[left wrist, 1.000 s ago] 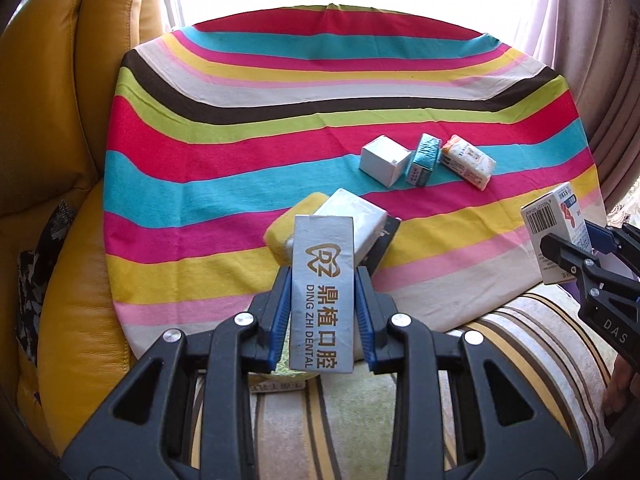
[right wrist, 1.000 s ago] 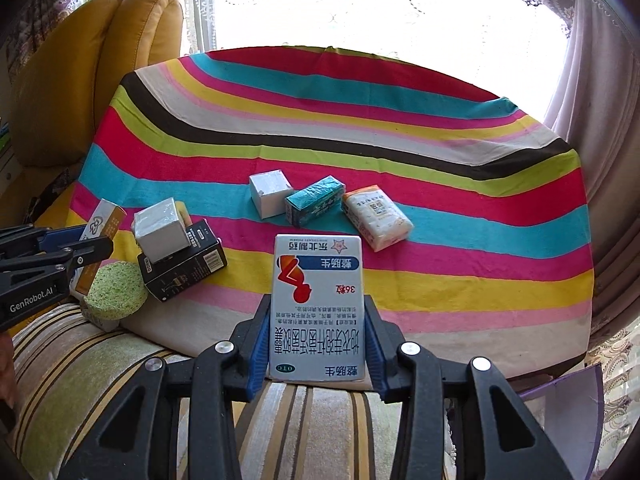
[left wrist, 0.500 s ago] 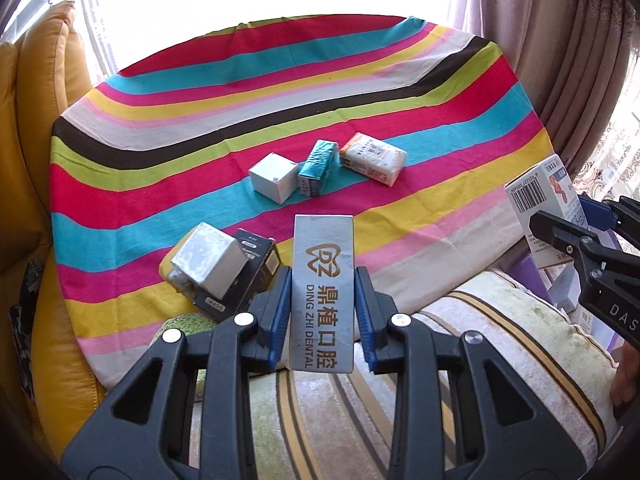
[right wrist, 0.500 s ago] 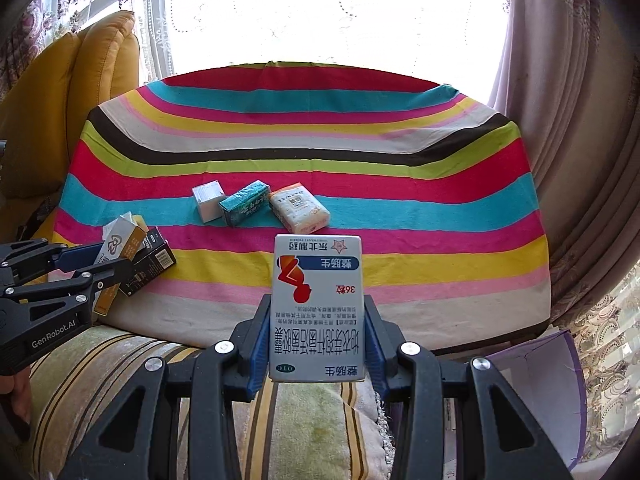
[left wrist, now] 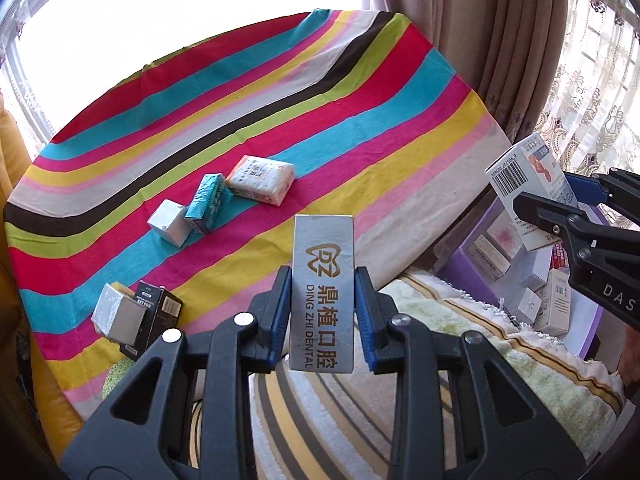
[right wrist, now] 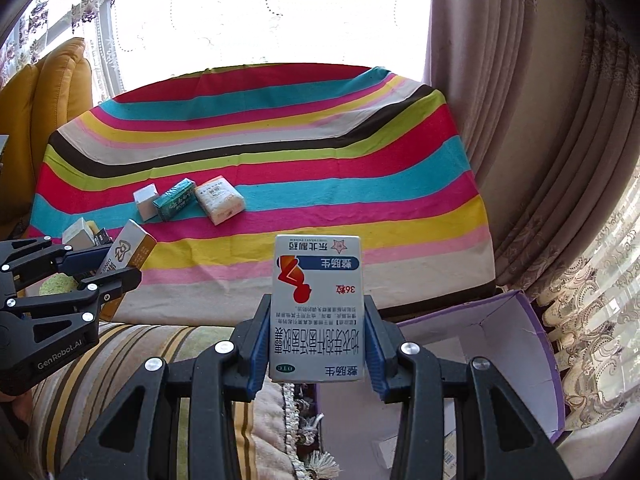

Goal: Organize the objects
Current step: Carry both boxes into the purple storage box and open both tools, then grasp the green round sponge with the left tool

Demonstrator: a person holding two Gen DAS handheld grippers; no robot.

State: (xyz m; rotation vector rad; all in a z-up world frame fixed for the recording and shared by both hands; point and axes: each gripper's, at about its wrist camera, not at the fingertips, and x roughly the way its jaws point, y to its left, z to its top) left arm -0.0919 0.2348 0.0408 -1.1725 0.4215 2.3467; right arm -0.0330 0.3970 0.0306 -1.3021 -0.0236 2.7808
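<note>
My left gripper is shut on a silver dental box and holds it over the striped cushion. My right gripper is shut on a white medicine box with a red figure, held above the edge of a purple storage box. The right gripper and its box also show at the right of the left wrist view. The left gripper with the dental box shows at the left of the right wrist view. On the striped cloth lie a small white box, a teal box and a white-orange packet.
A silver box leans on a black box by a green sponge at the cloth's near left. The purple box holds several small cartons. Curtains hang at right, a yellow sofa at left.
Both grippers have swung to the right with their boxes. The purple storage box has come into view under the right gripper. The objects on the cloth have not moved.
</note>
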